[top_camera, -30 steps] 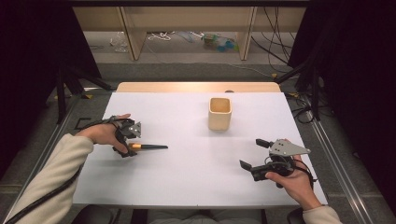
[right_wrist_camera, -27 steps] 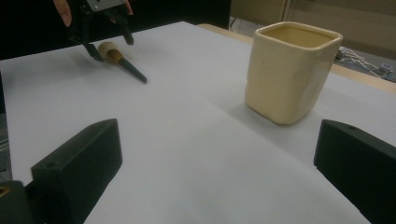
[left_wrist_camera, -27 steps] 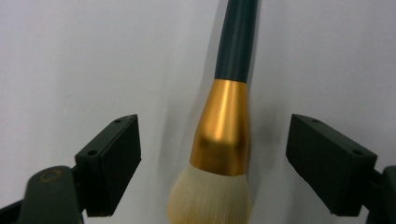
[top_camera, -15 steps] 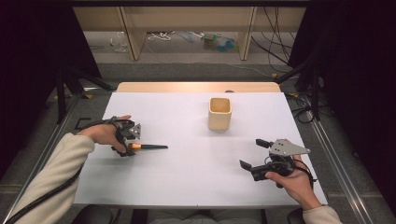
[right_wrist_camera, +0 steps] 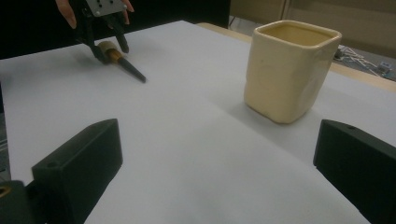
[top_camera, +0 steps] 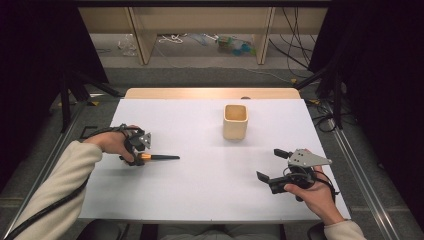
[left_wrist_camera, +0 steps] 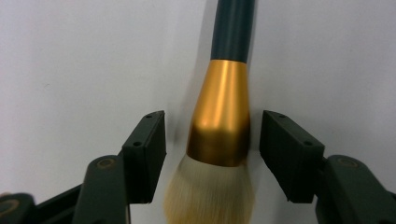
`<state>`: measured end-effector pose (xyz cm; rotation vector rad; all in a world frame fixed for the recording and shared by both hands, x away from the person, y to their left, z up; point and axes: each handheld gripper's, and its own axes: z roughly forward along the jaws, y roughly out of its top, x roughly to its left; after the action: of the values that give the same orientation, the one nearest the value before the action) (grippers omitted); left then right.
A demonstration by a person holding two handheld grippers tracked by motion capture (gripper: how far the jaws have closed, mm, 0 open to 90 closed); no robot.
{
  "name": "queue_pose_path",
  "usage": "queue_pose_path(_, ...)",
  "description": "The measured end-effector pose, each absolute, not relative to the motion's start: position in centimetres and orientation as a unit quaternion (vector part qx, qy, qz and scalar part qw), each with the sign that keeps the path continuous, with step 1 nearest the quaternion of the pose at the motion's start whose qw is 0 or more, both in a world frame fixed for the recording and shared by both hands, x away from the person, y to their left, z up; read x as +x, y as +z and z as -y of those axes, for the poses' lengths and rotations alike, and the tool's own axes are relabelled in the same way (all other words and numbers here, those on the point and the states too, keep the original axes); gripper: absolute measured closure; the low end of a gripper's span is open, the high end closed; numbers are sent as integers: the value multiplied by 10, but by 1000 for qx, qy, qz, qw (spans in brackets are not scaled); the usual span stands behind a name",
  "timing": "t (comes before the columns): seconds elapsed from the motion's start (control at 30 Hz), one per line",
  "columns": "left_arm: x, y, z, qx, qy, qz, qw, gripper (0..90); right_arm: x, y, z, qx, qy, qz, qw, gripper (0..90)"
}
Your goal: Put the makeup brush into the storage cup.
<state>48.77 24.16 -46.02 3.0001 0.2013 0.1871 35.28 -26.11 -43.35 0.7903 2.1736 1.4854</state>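
Barely shifting from a second ago: keeping the left gripper (top_camera: 141, 157) low on the white table (top_camera: 200, 200) at its left side, straddling the makeup brush (top_camera: 160, 157) where it is lying flat, dark handle pointing toward the table's middle. Seeing no lift and no slide of the brush across the last second, so judging the grasp as not yet made rather than under way. Bracketing the gold ferrule (left_wrist_camera: 222, 116) with the jaws in the left gripper view, showing a sliver of table on either side, pale bristles fanning out just below; reading that as narrowly parted around the brush, not clamping it. Resting the right gripper (top_camera: 271, 165) near the table's front right corner, likewise unmoved, jaws spread wide and gripping nothing, looking across bare tabletop toward the cream square cup (right_wrist_camera: 289, 70). Standing upright behind the centre, well apart from both grippers and from the brush, and appearing empty from above: nothing rising over the rim of the cup (top_camera: 235, 122), though not showing its floor clearly. Taking the pause to mean closing on the ferrule is probably next, then raising the brush; watching for the round ferrule rolling or the soft bristles getting pinched instead.
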Motion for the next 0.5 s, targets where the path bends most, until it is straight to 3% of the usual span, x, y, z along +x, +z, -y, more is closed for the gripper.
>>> queue_pose_path(0.5, 491, -459, -237, 996, 41, -55, 51, 522, 353, -434, 261, 281, 530, -776, 195, 23)
